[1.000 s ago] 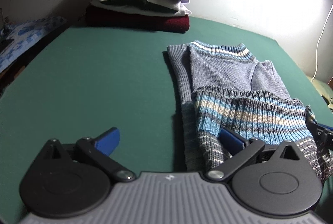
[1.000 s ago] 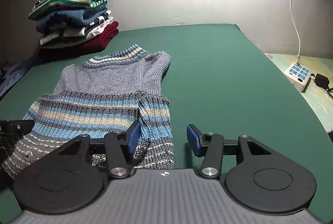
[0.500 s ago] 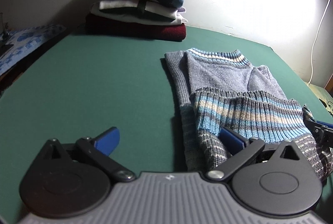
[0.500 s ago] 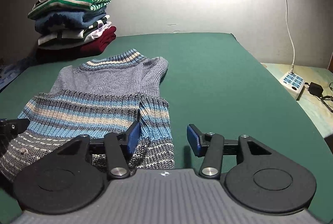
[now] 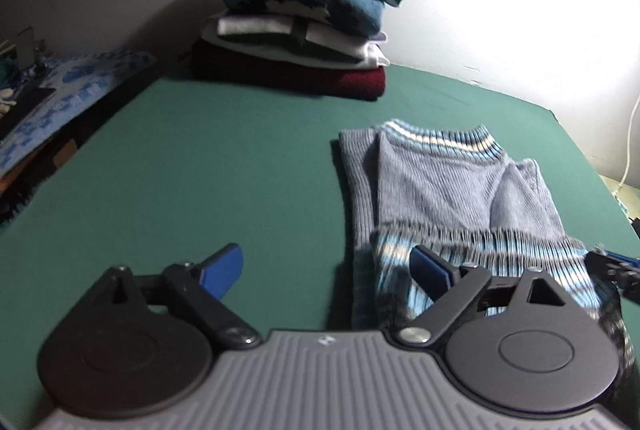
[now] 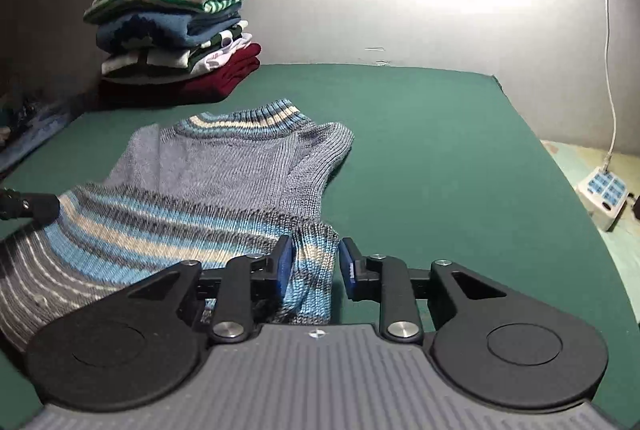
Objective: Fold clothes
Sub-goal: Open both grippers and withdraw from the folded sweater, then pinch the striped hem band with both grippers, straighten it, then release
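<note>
A grey knit sweater with blue and cream stripes (image 5: pixel 448 186) lies partly folded on the green table (image 5: pixel 200 170), its striped hem doubled up over the body. My left gripper (image 5: pixel 326 264) is open wide at the sweater's left edge; its right finger sits under the lifted hem. In the right wrist view the sweater (image 6: pixel 224 166) fills the left half. My right gripper (image 6: pixel 314 264) has narrowed around the sweater's striped right corner, with a small gap left at the right pad. Each gripper's tip shows at the edge of the other's view.
A stack of folded clothes (image 5: pixel 304 30) stands at the back of the table against the wall, also in the right wrist view (image 6: pixel 172 38). A blue patterned cloth (image 5: pixel 60 102) lies off the left edge. A white power strip (image 6: pixel 604 198) and cable lie right of the table.
Both grippers have moved forward and lower, lifting the striped hem toward the collar. The right gripper's fingers have closed in around the sweater's corner. The left gripper stays open.
</note>
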{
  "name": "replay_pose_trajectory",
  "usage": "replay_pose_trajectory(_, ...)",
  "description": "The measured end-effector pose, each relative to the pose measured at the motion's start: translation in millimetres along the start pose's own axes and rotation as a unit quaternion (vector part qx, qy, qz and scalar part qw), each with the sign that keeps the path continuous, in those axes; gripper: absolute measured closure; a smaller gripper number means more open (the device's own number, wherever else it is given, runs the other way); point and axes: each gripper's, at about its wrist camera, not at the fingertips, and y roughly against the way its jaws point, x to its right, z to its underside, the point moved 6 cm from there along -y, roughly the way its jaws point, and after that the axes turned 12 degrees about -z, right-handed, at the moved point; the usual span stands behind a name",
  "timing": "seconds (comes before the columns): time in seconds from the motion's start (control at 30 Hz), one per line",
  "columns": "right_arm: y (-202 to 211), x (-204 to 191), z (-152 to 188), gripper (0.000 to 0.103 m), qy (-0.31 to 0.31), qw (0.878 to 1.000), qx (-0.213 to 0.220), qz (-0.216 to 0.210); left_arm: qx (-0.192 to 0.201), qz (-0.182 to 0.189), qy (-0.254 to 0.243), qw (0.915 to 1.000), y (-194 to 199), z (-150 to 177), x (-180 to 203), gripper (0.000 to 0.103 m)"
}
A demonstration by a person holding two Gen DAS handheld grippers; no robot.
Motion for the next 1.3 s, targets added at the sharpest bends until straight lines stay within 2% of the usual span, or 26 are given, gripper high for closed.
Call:
replay_pose_trajectory(0.07,15,7,-6,0.077,-0.022,0.999,0.021,-0.028,0.006,0.007,0.005,0.9999,7,-5,0,0.013)
replay_pose_trajectory(0.13,24,12,-4,0.077,-0.03,0.999,0.012,-0.042,0.005,0.021,0.003,0.9998,15,-6,1,0.008)
replay_pose_trajectory(0.23,27,18,7,0.077,-0.045,0.997,-0.018,-0.055,-0.004,0.04,-0.02,0.999,17,2,11,0.008)
replay_pose_trajectory(0.27,26,19,10,0.077,-0.05,0.997,-0.025,-0.056,-0.008,0.039,-0.039,0.9984,14,5,17,0.01)
replay_pose_trajectory(0.33,22,18,14,0.077,-0.061,0.996,-0.031,-0.065,-0.019,0.047,-0.073,0.9961,4,11,29,0.022)
replay_pose_trajectory(0.43,11,13,12,0.076,-0.068,0.995,-0.033,-0.066,-0.034,0.061,-0.095,0.993,-11,14,36,0.026)
replay_pose_trajectory(0.47,7,11,10,0.089,-0.067,0.995,-0.034,-0.064,-0.033,0.066,-0.092,0.993,-13,11,36,0.029)
replay_pose_trajectory(0.5,3,9,8,0.096,-0.067,0.995,-0.035,-0.062,-0.032,0.072,-0.088,0.993,-15,8,36,0.038)
replay_pose_trajectory(0.53,1,8,4,0.097,-0.071,0.995,-0.028,-0.057,-0.031,0.077,-0.085,0.9929,-17,6,36,0.056)
replay_pose_trajectory(0.57,1,9,-1,0.098,-0.076,0.996,-0.013,-0.049,-0.03,0.082,-0.082,0.9928,-19,2,36,0.067)
replay_pose_trajectory(0.6,1,9,-7,0.098,-0.082,0.996,0.001,-0.041,-0.023,0.084,-0.081,0.9929,-17,-3,36,0.083)
replay_pose_trajectory(0.63,0,10,-12,0.098,-0.088,0.995,0.013,-0.035,-0.016,0.084,-0.08,0.9931,-17,-8,36,0.091)
replay_pose_trajectory(0.7,-5,10,-16,0.098,-0.096,0.995,0.022,-0.024,-0.002,0.079,-0.08,0.9936,-20,-15,34,0.091)
replay_pose_trajectory(0.77,-19,10,-11,0.098,-0.092,0.996,0.009,-0.006,-0.015,0.083,-0.083,0.993,-35,-10,34,0.091)
replay_pose_trajectory(0.8,-25,10,-7,0.096,-0.087,0.996,0.003,0.0,-0.02,0.082,-0.087,0.9926,-42,-6,35,0.091)
replay_pose_trajectory(0.87,-33,7,1,0.09,-0.067,0.998,-0.004,0.011,-0.006,0.079,-0.098,0.9921,-46,-3,35,0.088)
replay_pose_trajectory(0.9,-28,6,0,0.087,-0.059,0.998,-0.001,0.018,-0.007,0.081,-0.099,0.9918,-45,-3,34,0.086)
replay_pose_trajectory(1.0,-1,9,-7,0.075,-0.067,0.997,0.019,0.024,0.0,0.083,-0.099,0.9917,-40,-6,27,0.07)
replay_pose_trajectory(1.07,21,11,-9,0.074,-0.072,0.997,0.034,0.023,0.007,0.084,-0.088,0.9925,-32,-5,15,0.072)
replay_pose_trajectory(1.17,46,4,-3,0.073,-0.046,0.999,0.021,0.014,0.006,0.095,-0.061,0.9936,-16,0,-6,0.071)
replay_pose_trajectory(1.27,54,-7,9,0.067,-0.038,0.999,0.001,-0.006,-0.021,0.135,-0.048,0.9894,4,16,-15,0.051)
replay_pose_trajectory(1.3,52,-11,12,0.067,-0.035,0.999,-0.003,-0.011,-0.028,0.144,-0.049,0.988,9,22,-15,0.041)
